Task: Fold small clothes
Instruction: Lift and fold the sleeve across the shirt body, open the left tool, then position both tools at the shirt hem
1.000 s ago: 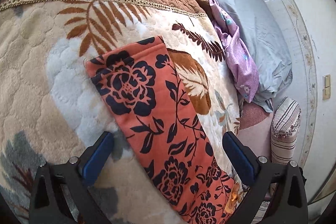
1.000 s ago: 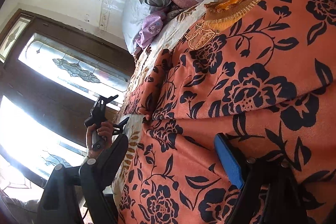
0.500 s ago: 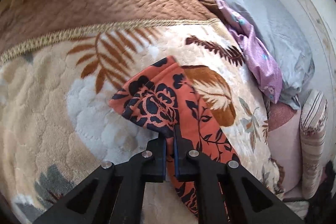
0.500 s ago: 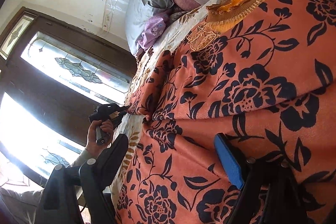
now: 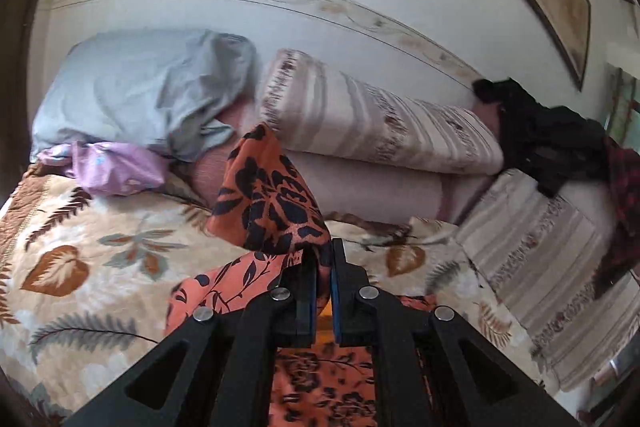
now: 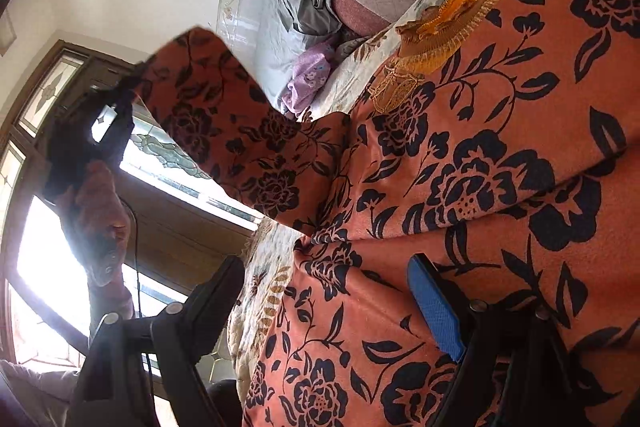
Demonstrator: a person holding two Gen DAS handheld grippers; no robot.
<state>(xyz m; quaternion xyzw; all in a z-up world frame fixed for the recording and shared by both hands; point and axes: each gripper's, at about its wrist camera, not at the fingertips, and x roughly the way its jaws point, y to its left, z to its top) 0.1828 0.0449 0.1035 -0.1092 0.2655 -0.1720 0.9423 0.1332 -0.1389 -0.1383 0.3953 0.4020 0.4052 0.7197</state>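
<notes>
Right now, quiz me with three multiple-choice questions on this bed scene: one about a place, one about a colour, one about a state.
1. Where does the purple cloth lie?
A. beside the grey pillow
B. on the black clothes
C. under the window

2. What colours is the garment?
A. green, white
B. orange, black
C. plain blue

3. How is the left gripper?
A. open
B. out of view
C. shut on the sleeve

Answers: A, it touches the pillow's lower edge; B, black flowers on orange; C, cloth pinched between the pads.

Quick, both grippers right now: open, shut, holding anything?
Left gripper: shut on the sleeve of the orange floral garment, lifted off the bed.
Right gripper: open, holding nothing, over the garment.
</notes>
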